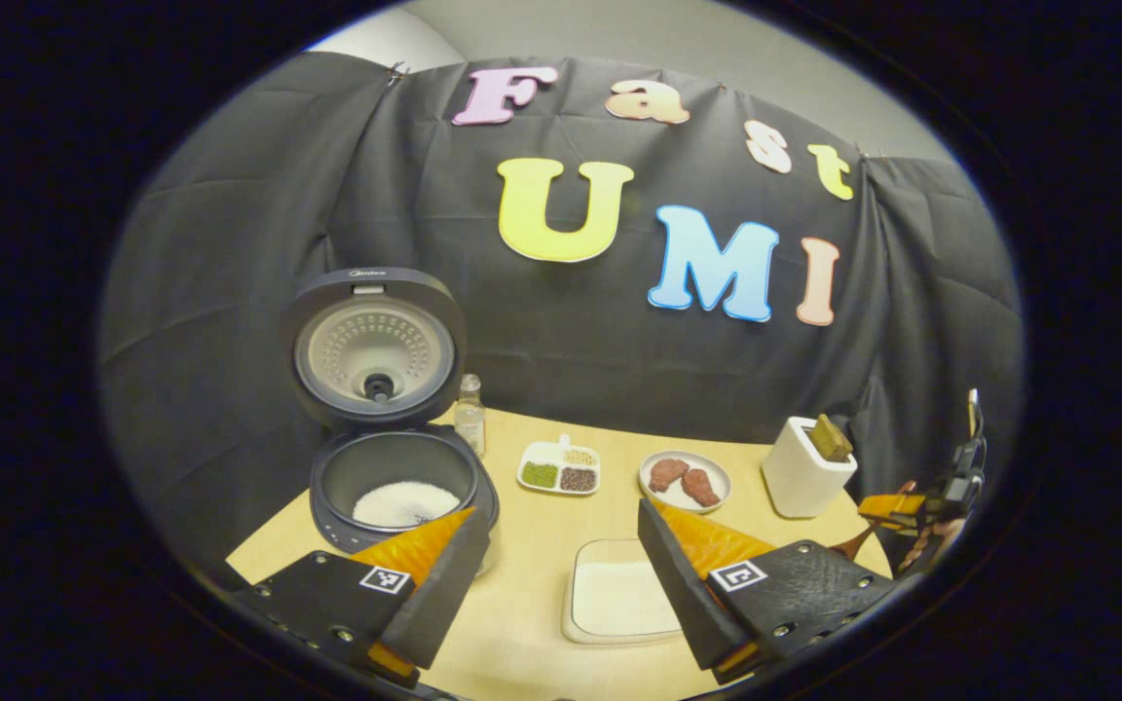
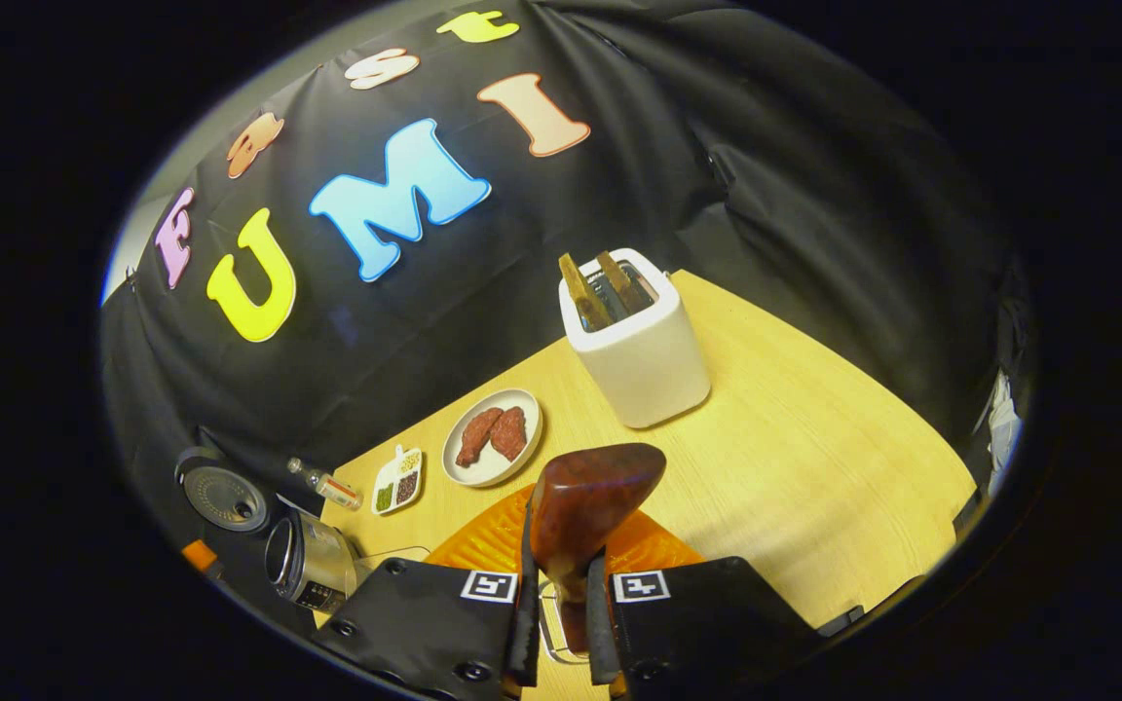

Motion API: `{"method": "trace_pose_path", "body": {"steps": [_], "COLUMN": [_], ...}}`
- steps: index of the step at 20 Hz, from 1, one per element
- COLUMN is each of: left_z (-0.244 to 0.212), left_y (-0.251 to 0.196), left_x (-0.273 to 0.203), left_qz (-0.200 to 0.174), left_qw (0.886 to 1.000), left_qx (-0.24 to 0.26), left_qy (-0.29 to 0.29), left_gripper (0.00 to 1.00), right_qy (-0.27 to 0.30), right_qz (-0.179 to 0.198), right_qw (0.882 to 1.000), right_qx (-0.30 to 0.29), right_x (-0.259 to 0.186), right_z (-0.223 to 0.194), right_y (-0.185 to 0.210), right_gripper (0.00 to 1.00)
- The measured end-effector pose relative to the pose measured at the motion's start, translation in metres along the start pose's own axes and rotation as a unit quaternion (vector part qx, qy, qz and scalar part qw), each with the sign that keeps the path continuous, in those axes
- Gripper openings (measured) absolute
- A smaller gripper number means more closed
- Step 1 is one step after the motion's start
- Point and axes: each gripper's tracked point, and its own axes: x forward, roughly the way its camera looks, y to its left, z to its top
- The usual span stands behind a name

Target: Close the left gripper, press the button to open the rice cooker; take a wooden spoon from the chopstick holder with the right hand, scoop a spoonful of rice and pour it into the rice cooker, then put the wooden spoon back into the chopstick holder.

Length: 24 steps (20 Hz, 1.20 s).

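Black cloth hangs behind a light wooden table (image 1: 532,584). At the table's left edge stands the dark round rice cooker (image 1: 395,487) with its lid (image 1: 376,346) tipped up and open, and white rice (image 1: 405,503) lies in the pot. A small clear glass bottle (image 1: 469,414) stands just beside the cooker, near the back edge. Next comes a little white dish with coloured seeds (image 1: 559,467), then a round white plate with two brown meat pieces (image 1: 685,481). Near the front edge sits a flat square tray of white rice (image 1: 619,592).

By the table's right edge stands the white boxy chopstick holder (image 2: 637,341), with two brown wooden sticks (image 2: 600,282) poking out of the top.

In the left gripper view, the left gripper (image 1: 551,574) hangs over the table with its two fingers spread wide and nothing between them. One finger is in front of the cooker.

In the right gripper view, the right gripper (image 2: 561,604) has its fingers squeezed tight on the handle of the dark brown wooden spoon (image 2: 590,501). The spoon's bowl sticks up over the table, pointing toward the chopstick holder, with the plate of meat off to one side
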Motion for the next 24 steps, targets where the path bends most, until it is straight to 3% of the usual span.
{"method": "trace_pose_path", "body": {"steps": [8, 9, 13, 15, 17, 18, 19, 20, 21, 22, 24], "left_z": [0.010, 0.012, 0.021, 0.032, 0.048, 0.058, 0.069, 0.081, 0.094, 0.107, 0.131], "left_y": [0.014, 0.018, 0.028, 0.033, 0.042, 0.046, 0.050, 0.055, 0.061, 0.068, 0.080], "left_x": [-0.031, -0.033, -0.038, -0.035, -0.030, -0.028, -0.026, -0.023, -0.021, -0.019, -0.010], "left_qz": [0.072, 0.079, 0.098, 0.102, 0.107, 0.110, 0.113, 0.115, 0.118, 0.122, 0.127], "left_qw": [0.997, 0.996, 0.995, 0.994, 0.993, 0.992, 0.991, 0.990, 0.989, 0.988, 0.986], "left_qx": [-0.009, -0.011, -0.007, -0.005, -0.007, -0.008, -0.006, -0.003, 0.003, 0.009, 0.030], "left_qy": [-0.021, -0.024, -0.033, -0.041, -0.054, -0.061, -0.069, -0.078, -0.087, -0.095, -0.099], "left_gripper": [0.95, 0.95, 0.95, 0.95, 0.95, 0.95, 0.95, 0.95, 0.95, 0.95, 0.95], "right_qy": [0.039, 0.033, 0.043, 0.043, 0.043, 0.046, 0.046, 0.044, 0.042, 0.044, 0.059], "right_qz": [-0.009, -0.007, -0.002, -0.004, -0.009, -0.015, -0.022, -0.030, -0.037, -0.043, -0.055], "right_qw": [0.999, 0.999, 0.999, 0.999, 0.999, 0.999, 0.999, 0.998, 0.998, 0.998, 0.996], "right_qx": [-0.001, 0.001, 0.013, 0.014, 0.017, 0.019, 0.019, 0.015, 0.008, -0.005, -0.040], "right_x": [0.029, 0.030, 0.025, 0.021, 0.014, 0.006, 0.001, -0.003, -0.009, -0.017, -0.036], "right_z": [-0.041, -0.040, -0.041, -0.041, -0.039, -0.040, -0.041, -0.042, -0.042, -0.045, -0.056], "right_y": [-0.020, -0.019, -0.020, -0.021, -0.027, -0.031, -0.036, -0.041, -0.045, -0.049, -0.059], "right_gripper": [0.22, 0.18, 0.27, 0.42, 0.75, 0.82, 0.97, 0.98, 0.93, 0.98, 0.98]}}
